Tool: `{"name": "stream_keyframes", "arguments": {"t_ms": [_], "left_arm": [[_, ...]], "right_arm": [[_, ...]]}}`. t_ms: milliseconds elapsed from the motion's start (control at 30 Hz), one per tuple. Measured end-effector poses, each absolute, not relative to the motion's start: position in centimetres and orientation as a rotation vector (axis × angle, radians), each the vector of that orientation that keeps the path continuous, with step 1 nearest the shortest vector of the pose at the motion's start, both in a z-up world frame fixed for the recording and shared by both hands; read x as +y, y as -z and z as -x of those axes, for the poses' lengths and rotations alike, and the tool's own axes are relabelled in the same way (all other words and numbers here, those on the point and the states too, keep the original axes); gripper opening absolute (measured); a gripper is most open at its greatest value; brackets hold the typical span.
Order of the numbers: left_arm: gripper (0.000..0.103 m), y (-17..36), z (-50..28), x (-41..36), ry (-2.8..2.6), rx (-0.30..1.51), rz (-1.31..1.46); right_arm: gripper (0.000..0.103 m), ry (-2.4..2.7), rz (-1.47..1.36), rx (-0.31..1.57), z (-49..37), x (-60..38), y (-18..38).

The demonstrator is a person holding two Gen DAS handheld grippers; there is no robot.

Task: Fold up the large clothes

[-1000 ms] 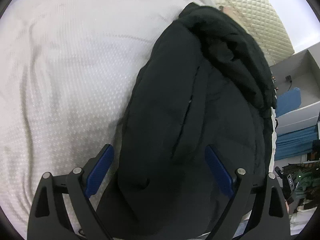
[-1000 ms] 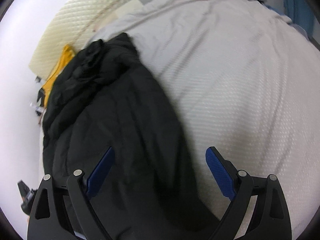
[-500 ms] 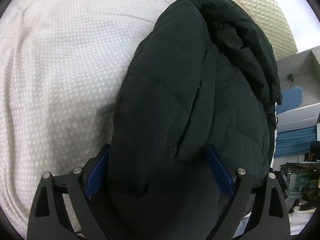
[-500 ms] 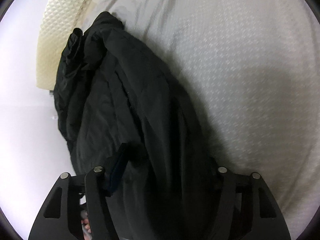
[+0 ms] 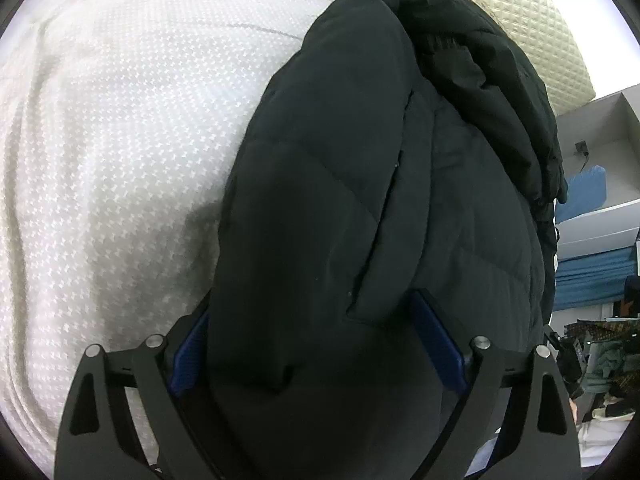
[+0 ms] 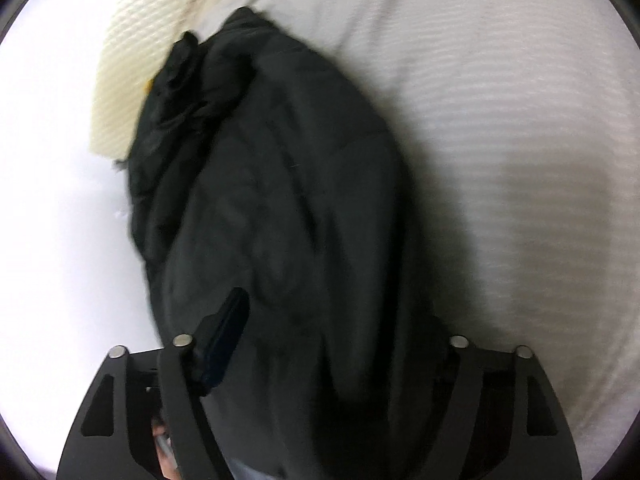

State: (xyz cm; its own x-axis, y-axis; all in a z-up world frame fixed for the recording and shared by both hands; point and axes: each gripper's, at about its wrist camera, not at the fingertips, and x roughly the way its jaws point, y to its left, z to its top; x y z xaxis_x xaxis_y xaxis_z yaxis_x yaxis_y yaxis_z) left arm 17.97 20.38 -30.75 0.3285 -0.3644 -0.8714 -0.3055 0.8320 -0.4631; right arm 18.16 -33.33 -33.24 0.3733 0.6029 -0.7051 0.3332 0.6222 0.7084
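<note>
Your black puffer jacket (image 5: 360, 208) lies lengthwise on the bed (image 5: 120, 140), bunched toward the quilted headboard (image 5: 532, 24). Expect it bulky, soft, springy and somewhat slick; take thick hem folds, not single shell layers. Left gripper (image 5: 316, 344): jaws apart, straddling the hem. Right gripper (image 6: 332, 340): one pad buried in fabric, closure cannot be told. The patterned sheet gives under pressure. Shelving (image 5: 600, 128) crowds the bedside.
</note>
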Motion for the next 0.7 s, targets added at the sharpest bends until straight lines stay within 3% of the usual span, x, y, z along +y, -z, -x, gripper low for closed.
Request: {"name": "stream_keyframes", "arguments": {"t_ms": [167,433,533,600,700], "left_arm": [[0.089,31.2,-18.0,19.6,0.083,1.262,0.663],[0.072,31.3,-18.0,18.6,0.227,1.230,0.795],[0.066,30.9,-18.2,18.5,0.279,1.204,0.845],[0.063,30.5,-18.5,18.1,0.312,1.189,0.863],[0.062,29.8,-18.8,17.3,0.376,1.161,0.868]], "right_arm": [[0.080,-0.165,-0.911,1.255,-18.4,-33.4,33.8],[0.080,-0.334,-0.971,1.279,-19.2,-31.4,33.9],[0.069,-0.376,-0.980,1.258,-19.4,-31.1,33.2],[0.052,-0.391,-0.954,1.250,-19.5,-30.7,32.7],[0.036,-0.426,-0.923,1.237,-19.5,-30.0,32.0]]}}
